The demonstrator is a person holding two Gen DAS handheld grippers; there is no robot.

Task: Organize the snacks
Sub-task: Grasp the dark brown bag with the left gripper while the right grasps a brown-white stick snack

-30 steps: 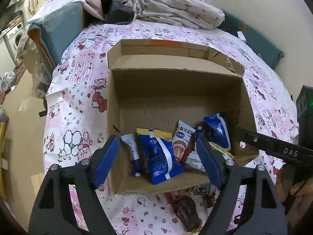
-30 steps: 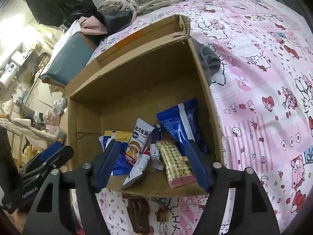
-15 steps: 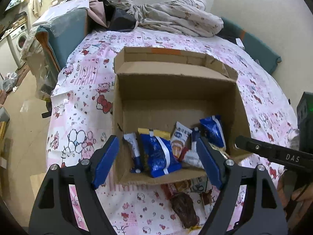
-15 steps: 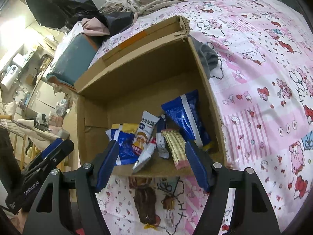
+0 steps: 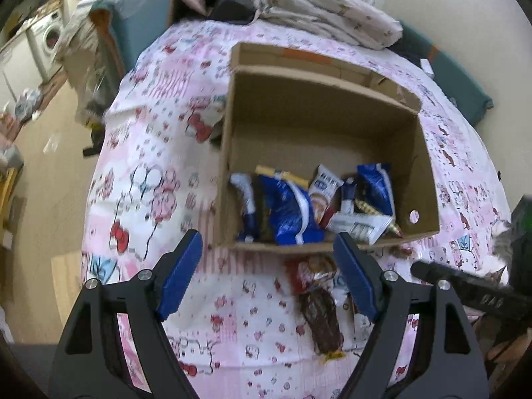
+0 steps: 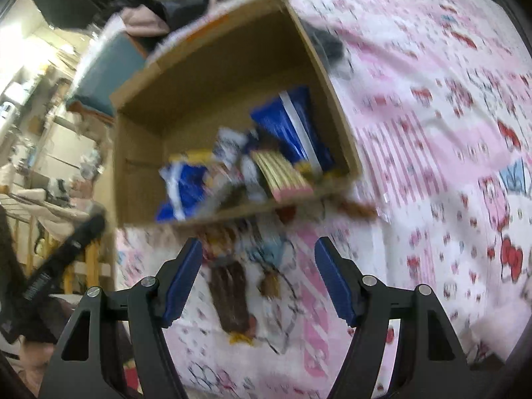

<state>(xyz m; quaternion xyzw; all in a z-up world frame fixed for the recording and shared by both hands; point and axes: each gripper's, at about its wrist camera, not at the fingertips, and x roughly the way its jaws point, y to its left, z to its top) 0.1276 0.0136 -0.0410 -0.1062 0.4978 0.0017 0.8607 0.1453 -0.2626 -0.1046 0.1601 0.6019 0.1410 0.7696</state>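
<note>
Left gripper [image 5: 267,272]: jaws apart, nothing between pads.
Right gripper [image 6: 257,279]: jaws apart, empty, above loose packets.
Box [image 5: 429,179]: cardboard, open, on pink bedspread [image 5: 159,179]; blue bag [image 5: 289,212] and other packets piled at near wall.
Loose snacks: brown packet [image 6: 232,296] on bedspread just outside near wall, smaller wrappers beside it.
Step, judged: pick up brown packet.
Approach: straddle narrow width, descend squarely, pinch wrapper only, avoid bedspread fabric.
Caution: right view blurred.

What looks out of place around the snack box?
Several snack packets, including a long dark brown one, lie on the patterned bedsheet just outside the cardboard box near its front wall, while the other packets sit inside. The box's far flap is crumpled.
</note>
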